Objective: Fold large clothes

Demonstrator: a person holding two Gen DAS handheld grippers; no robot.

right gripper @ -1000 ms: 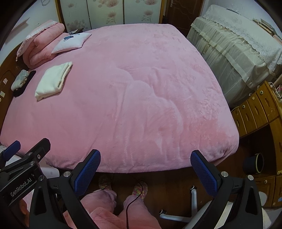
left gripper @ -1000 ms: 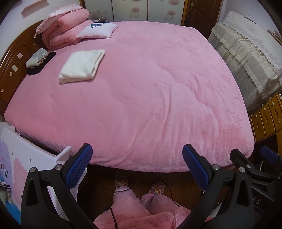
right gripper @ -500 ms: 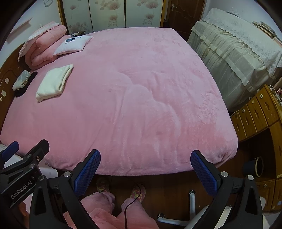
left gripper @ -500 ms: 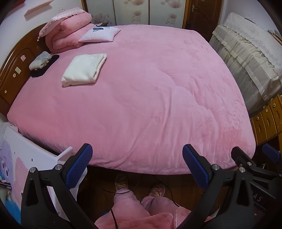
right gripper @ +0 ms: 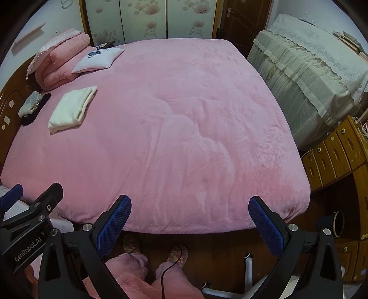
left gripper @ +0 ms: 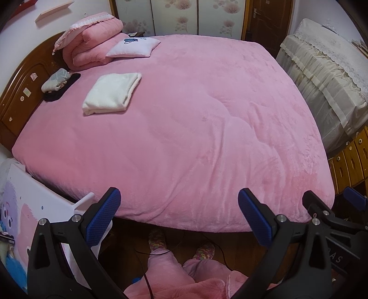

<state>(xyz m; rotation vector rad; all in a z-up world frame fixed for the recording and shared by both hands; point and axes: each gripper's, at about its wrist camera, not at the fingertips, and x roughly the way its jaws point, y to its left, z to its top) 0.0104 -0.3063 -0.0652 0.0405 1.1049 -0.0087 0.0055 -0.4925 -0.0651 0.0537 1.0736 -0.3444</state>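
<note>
Holding both tools above the near edge of the bed, we have nothing gripped: the left gripper point(left gripper: 179, 215) stands with its blue pads wide apart and empty, and the right gripper point(right gripper: 189, 222) is spread the same way, just to the right of it. Below them we see our own feet in knitted slippers point(left gripper: 158, 238) on the dark wood floor point(right gripper: 218, 243), with a cable trailing down between our pink trouser legs.

Beyond that lies the pink fleece quilt point(left gripper: 195, 128), spread flat over the whole bed and hanging over the near edge; only shallow creases cross its middle. We judge this to be the large piece still to be folded, though no unfolded garment shows. So that fold has not begun, and neither near corner is taken up.

Farther off on the left, a white folded garment point(left gripper: 111, 93) lies squared up on the quilt, which looks like work already done. Just left of it sit a small grey bundle point(left gripper: 56, 79) on something black, close to the wooden headboard point(left gripper: 20, 96). At the far left corner a pink folded comforter point(left gripper: 92, 51) is stacked, with a white cushion point(left gripper: 133, 47) leaning against it.

On the right stand wooden drawers point(right gripper: 333, 151) and, farther back, furniture under a cream lace cover point(right gripper: 310, 69). Flowered wardrobe doors point(right gripper: 149, 18) close the far wall.
</note>
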